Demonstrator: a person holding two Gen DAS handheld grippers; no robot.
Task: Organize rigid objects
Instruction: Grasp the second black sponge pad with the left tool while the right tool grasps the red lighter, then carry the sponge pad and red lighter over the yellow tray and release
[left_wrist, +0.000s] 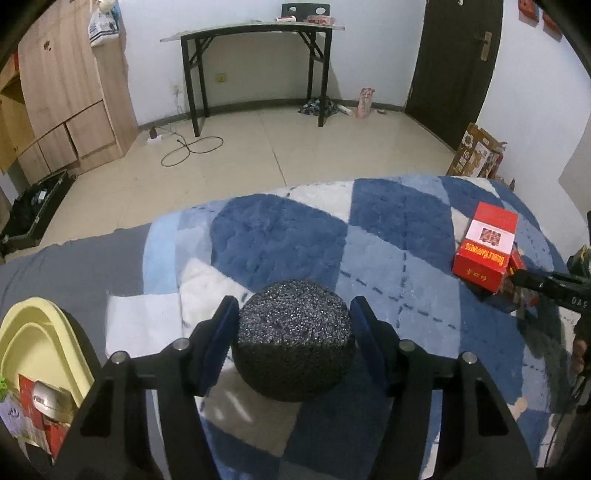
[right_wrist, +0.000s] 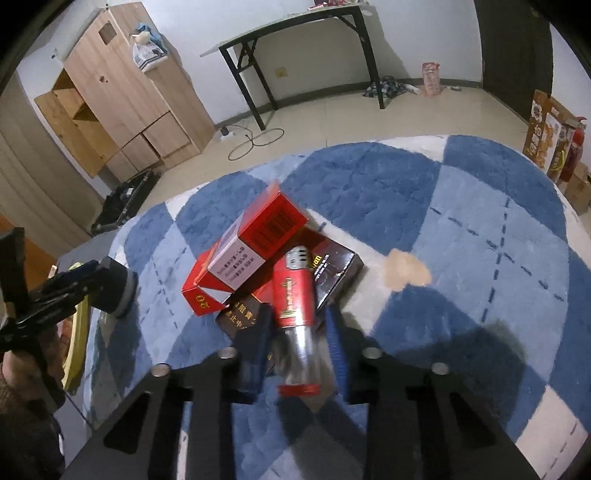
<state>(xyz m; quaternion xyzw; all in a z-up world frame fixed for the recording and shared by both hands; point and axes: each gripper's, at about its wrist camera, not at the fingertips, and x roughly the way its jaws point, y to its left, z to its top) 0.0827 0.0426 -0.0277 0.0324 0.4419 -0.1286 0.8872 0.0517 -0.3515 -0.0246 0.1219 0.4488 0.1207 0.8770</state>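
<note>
My left gripper (left_wrist: 293, 317) is shut on a black foam cylinder (left_wrist: 293, 339) and holds it above the blue checked blanket (left_wrist: 280, 229); it also shows at the left of the right wrist view (right_wrist: 114, 284). My right gripper (right_wrist: 299, 325) has its jaws around a red and silver lighter (right_wrist: 295, 306), touching or nearly so. The lighter lies on a dark box (right_wrist: 332, 273). A red and white cigarette box (right_wrist: 251, 247) leans beside it, and also shows in the left wrist view (left_wrist: 485, 247).
A yellow basket (left_wrist: 40, 339) at the lower left holds a red box (left_wrist: 33, 398) and a silver item. A tan patch (right_wrist: 406, 271) lies on the blanket. Beyond the bed are tiled floor, a wooden cabinet (left_wrist: 62, 92) and a black table (left_wrist: 255, 48).
</note>
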